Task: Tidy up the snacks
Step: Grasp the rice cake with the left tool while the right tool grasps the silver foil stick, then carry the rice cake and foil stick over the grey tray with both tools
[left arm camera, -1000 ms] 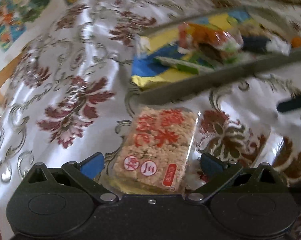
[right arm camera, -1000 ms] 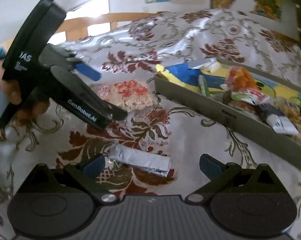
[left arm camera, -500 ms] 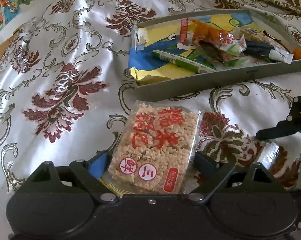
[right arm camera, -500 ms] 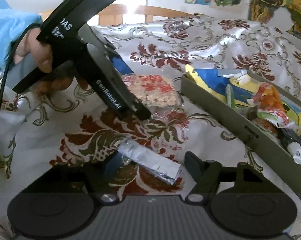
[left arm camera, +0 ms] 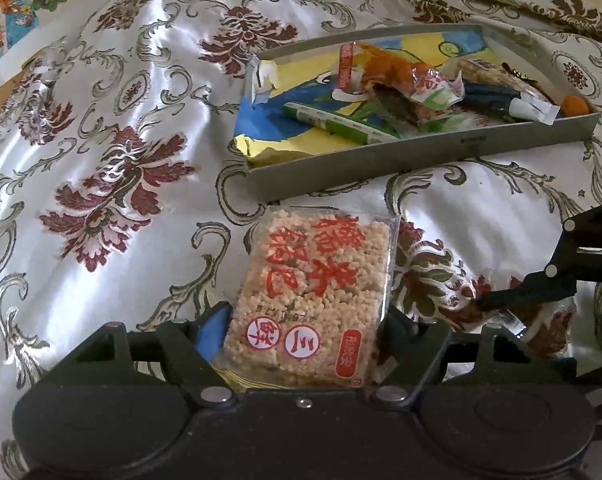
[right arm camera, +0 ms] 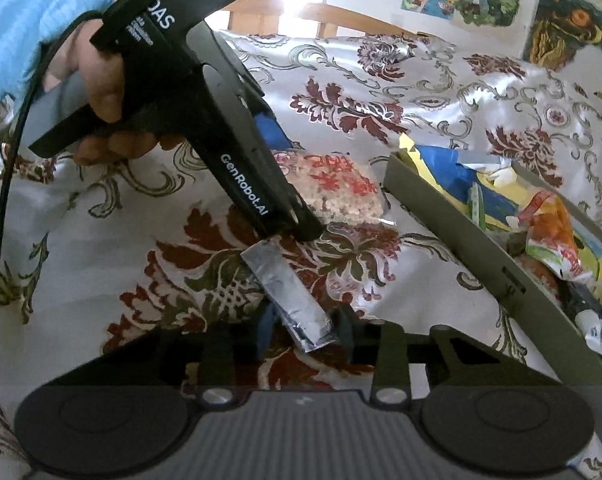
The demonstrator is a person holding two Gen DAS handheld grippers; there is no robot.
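Note:
A clear pack of rice crackers (left arm camera: 313,288) with red print lies flat on the cloth between the fingers of my left gripper (left arm camera: 305,328). Its jaws are closing, and the pads stand right at the pack's two side edges without squeezing it. In the right wrist view the same pack (right arm camera: 337,192) lies under the left gripper's near finger (right arm camera: 261,200). A silver foil packet (right arm camera: 285,284) lies slantwise with its near end between the fingers of my right gripper (right arm camera: 305,326). These jaws are closing too, with a small gap left at the blue pad. The grey tray (left arm camera: 421,156) holds several snacks.
The tray's near wall (right arm camera: 461,248) runs along the right. Inside lie a green stick pack (left arm camera: 341,124) and an orange wrapper (left arm camera: 393,68). A person's hand (right arm camera: 101,80) in a blue sleeve holds the left gripper. Floral satin cloth (left arm camera: 121,184) covers the table; posters hang behind.
Both pairs of jaws have narrowed, the right far more. The right gripper rolled and now straddles the foil packet's end. The left stays over the cracker pack, and its view has steadied.

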